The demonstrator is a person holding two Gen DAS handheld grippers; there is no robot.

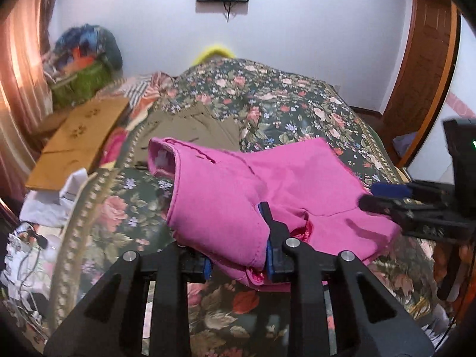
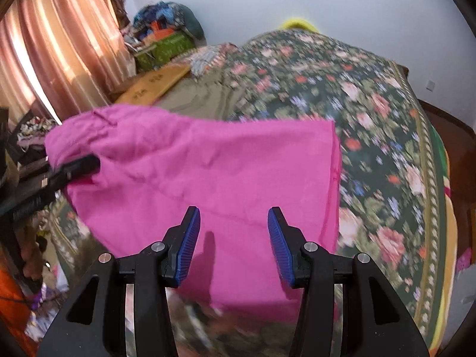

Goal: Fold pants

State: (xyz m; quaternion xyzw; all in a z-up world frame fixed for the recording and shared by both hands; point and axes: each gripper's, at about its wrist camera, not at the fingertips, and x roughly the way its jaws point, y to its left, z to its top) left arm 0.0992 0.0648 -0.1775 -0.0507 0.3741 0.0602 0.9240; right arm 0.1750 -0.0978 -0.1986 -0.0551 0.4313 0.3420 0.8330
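1. The pink pants (image 2: pixel 208 178) lay on the flowery bed (image 2: pixel 372 119), already folded into a small bundle.
2. The left gripper (image 1: pixel 238 255) had its fingers around one edge, with cloth between them.
3. The right gripper (image 2: pixel 233 238) hung above, fingers apart.
4. Only smoothing seemed left.

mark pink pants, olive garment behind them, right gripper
pink pants (image 2: pixel 238 163): right wrist view, flat middle panel.
olive garment (image 1: pixel 190 132): left wrist view, centre of cloth.
right gripper (image 2: pixel 233 245): right wrist view, gap between fingertips.

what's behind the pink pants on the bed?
Behind the bright pink fabric pants lies an olive-khaki folded garment on the dark floral bedspread. Its near edge is hidden by the pink fabric, so its full extent can't be seen.
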